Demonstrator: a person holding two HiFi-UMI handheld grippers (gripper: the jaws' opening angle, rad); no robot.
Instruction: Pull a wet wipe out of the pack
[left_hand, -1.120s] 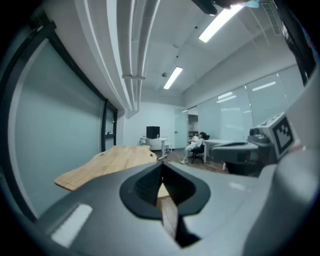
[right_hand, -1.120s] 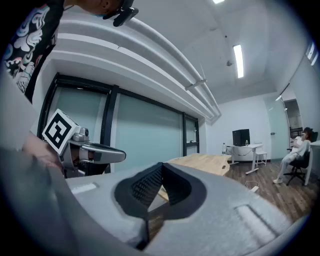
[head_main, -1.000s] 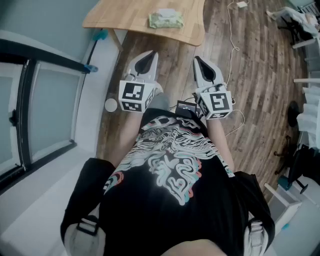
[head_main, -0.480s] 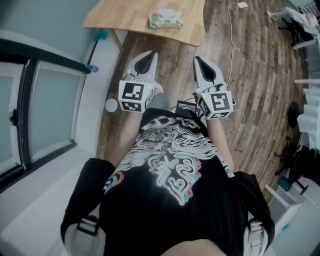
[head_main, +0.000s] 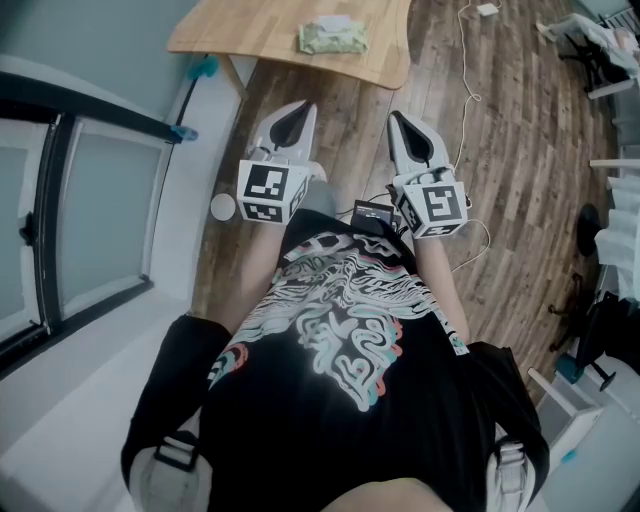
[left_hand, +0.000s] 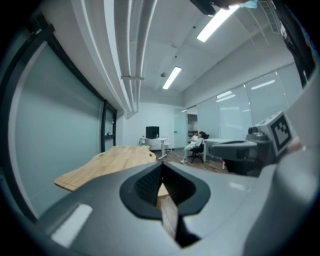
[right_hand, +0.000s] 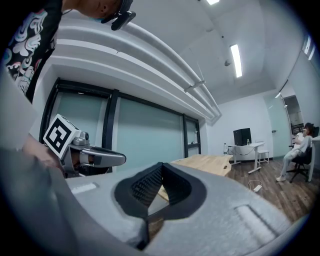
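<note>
The pale green wet wipe pack (head_main: 332, 38) lies flat on a light wooden table (head_main: 250, 35) at the top of the head view. Both grippers are held side by side close to the person's body, well short of the table and pointing toward it. My left gripper (head_main: 301, 108) is shut, its tips meeting with nothing between them (left_hand: 161, 166). My right gripper (head_main: 396, 119) is also shut and empty (right_hand: 162, 166). Each gripper view shows the other gripper beside it and the table's edge (left_hand: 107, 162) (right_hand: 210, 162) ahead; the pack does not show in either.
A glass partition with a dark frame (head_main: 60, 200) runs along the left. A white cable (head_main: 465, 95) trails over the wood floor to the right of the table. A small round white object (head_main: 222, 208) lies on the floor. Office chairs (head_main: 600, 320) stand at right.
</note>
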